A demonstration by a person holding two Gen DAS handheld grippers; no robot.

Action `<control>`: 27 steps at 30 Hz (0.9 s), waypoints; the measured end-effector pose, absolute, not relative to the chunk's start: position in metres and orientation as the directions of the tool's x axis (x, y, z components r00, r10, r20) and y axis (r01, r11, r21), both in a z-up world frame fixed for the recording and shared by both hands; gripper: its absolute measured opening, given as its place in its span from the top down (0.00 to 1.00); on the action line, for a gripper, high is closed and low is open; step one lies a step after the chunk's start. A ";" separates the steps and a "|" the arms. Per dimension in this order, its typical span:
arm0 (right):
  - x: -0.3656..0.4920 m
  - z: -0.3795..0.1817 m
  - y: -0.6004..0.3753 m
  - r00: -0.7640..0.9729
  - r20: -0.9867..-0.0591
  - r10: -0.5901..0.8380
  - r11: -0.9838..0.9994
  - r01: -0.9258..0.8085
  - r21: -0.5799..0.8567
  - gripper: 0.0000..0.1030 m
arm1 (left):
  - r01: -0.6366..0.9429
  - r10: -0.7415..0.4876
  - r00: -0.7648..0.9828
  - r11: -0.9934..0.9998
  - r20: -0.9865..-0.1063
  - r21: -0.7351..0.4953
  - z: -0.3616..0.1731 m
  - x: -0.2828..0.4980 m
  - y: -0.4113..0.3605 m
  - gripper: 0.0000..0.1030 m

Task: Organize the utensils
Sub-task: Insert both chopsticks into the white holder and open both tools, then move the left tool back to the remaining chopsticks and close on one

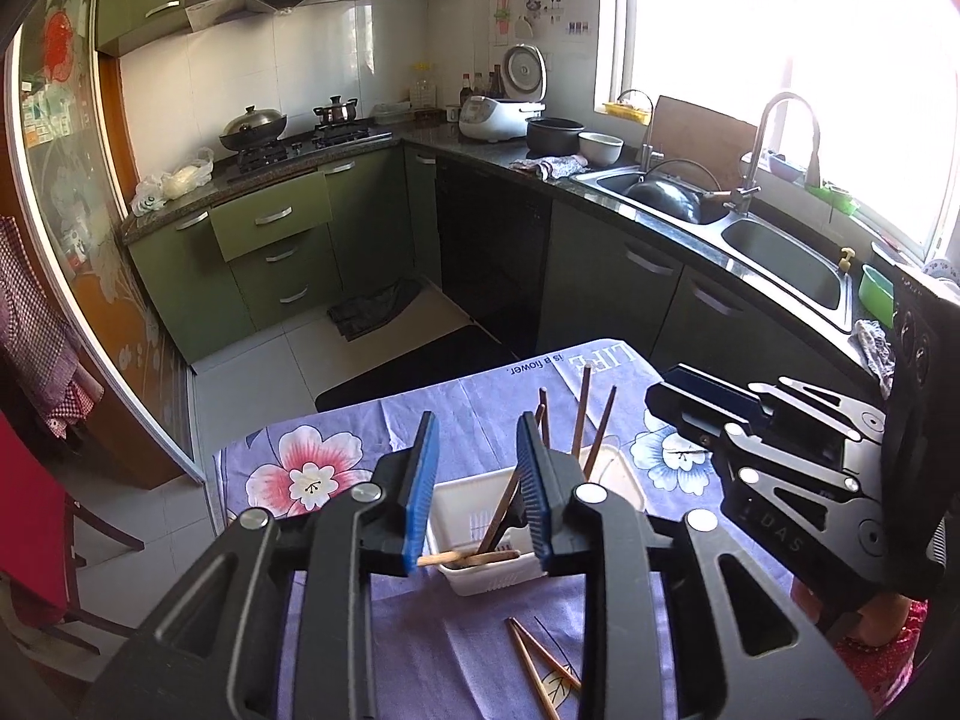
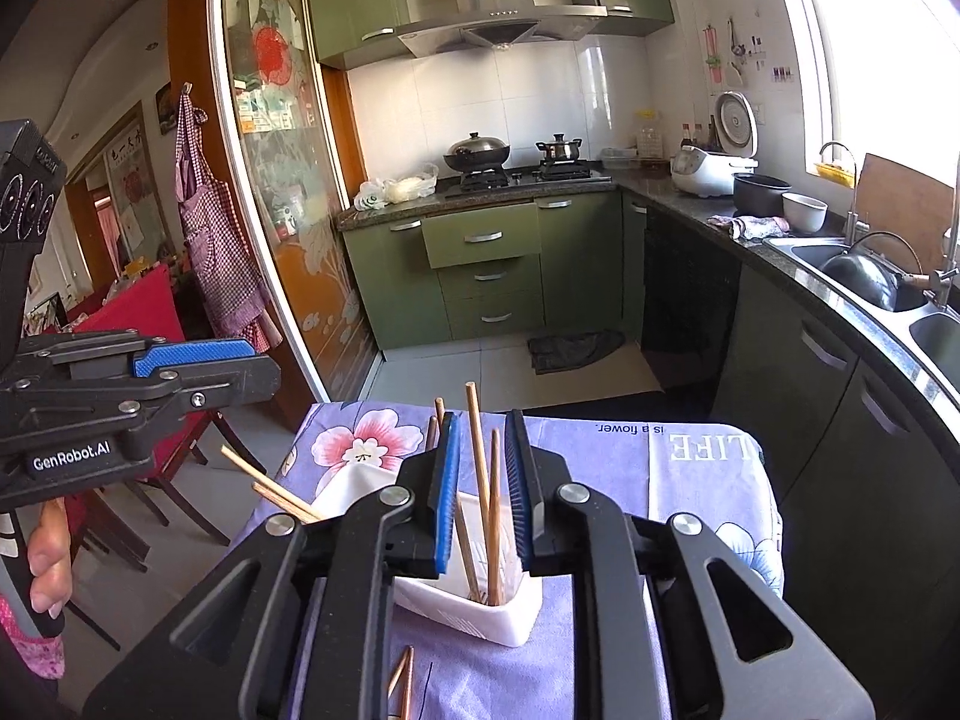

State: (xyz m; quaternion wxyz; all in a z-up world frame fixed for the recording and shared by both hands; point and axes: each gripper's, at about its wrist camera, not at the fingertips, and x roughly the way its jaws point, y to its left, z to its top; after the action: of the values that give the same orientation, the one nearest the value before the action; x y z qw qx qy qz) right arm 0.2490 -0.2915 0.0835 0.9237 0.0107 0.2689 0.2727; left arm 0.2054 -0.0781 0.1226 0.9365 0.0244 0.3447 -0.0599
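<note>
Left wrist view: the left claw [image 1: 477, 480] fills the lower middle of the frame, its blue pads standing narrowly apart with nothing pressed between them. Behind and below the pads sits a white holder [image 1: 462, 516] on the counter [image 1: 336, 420], which is draped in a purple flowered cloth. Several brown chopsticks [image 1: 579, 414] lean out of the holder toward the upper right, and one pale chopstick [image 1: 468, 558] lies across its near rim. Two loose chopsticks [image 1: 540, 660] lie on the cloth at the bottom centre, apart from the holder. The right claw [image 1: 690, 408] enters from the right edge, side on; its opening cannot be judged here.

Right wrist view: the right claw [image 2: 483, 486] occupies the lower centre, pads narrowly apart. Upright chopsticks [image 2: 480, 480] stand in the white holder [image 2: 474, 606] in the gap between the pads, and neither pad presses on them. Two pale chopsticks [image 2: 270, 486] jut out to the left of the holder. Tips of loose chopsticks [image 2: 402, 684] show at the bottom edge. The left claw [image 2: 198, 360] reaches in from the left edge, a hand [image 2: 48, 564] below it.
</note>
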 end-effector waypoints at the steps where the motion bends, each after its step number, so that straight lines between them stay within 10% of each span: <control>1: 0.242 0.086 -0.297 0.712 -0.479 0.514 0.850 -0.500 0.169 0.84 | 0.130 -0.103 0.765 0.992 -0.635 -0.004 0.128 0.199 -0.076 0.75; 7: 0.192 0.083 -0.325 0.736 -0.441 0.514 0.851 -0.502 0.155 0.70 | 0.135 -0.105 0.790 0.991 -0.604 0.004 0.132 0.142 -0.071 0.60; 16: 0.158 0.034 -0.362 0.701 -0.512 0.496 0.862 -0.466 0.197 0.70 | 0.077 -0.137 0.511 0.990 -0.849 -0.114 -0.029 0.117 -0.072 0.60; 27: 0.143 0.007 -0.398 0.687 -0.528 0.499 0.865 -0.424 0.267 0.68 | -0.013 -0.032 0.379 0.999 -0.925 -0.040 -0.118 0.146 -0.100 0.77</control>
State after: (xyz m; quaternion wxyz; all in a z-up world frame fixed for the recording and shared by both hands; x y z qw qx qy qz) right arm 0.1431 -0.3975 0.0074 0.9164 0.0620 0.3050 0.2518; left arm 0.1461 -0.0997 -0.1183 0.8300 -0.0203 0.5574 -0.0057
